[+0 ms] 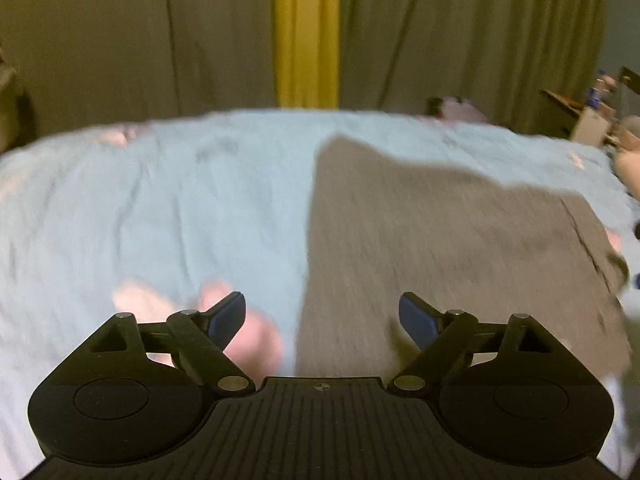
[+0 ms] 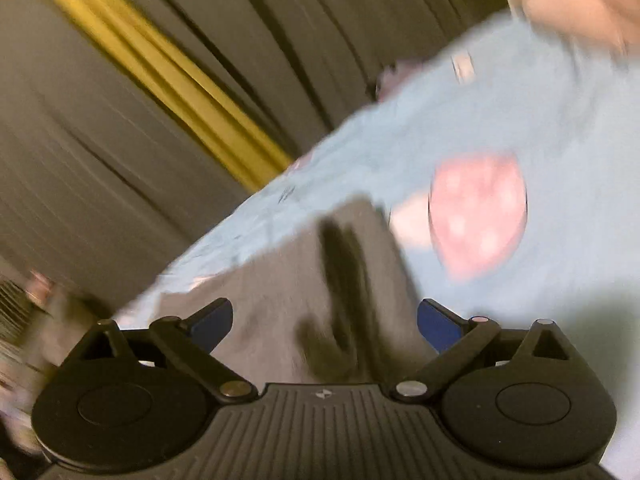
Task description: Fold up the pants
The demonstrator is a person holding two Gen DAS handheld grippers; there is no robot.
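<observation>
Item one: my left gripper (image 1: pixel 322 316), jaws standing spread, is gripping nothing and hovering above the left edge of the grey pants (image 1: pixel 440 240). The pants are lying flat on the pale blue bedsheet (image 1: pixel 160 208) (pink prints, blurred). Item two: my right gripper (image 2: pixel 325 325), jaws likewise spread and empty, is hanging over the same pants (image 2: pixel 280 280). Backdrop: grey curtains (image 1: pixel 120 40), one yellow strip (image 1: pixel 306 32).

— Blurred all over; gray pants (image 1: pixel 460 248) cut off at three o'clock, smeared in the right wrist view.
— Pink patch (image 2: pixel 478 216) on the bedsheet (image 1: pixel 160 200): unreadable. Clutter (image 1: pixel 592 116) at two o'clock too small.
</observation>
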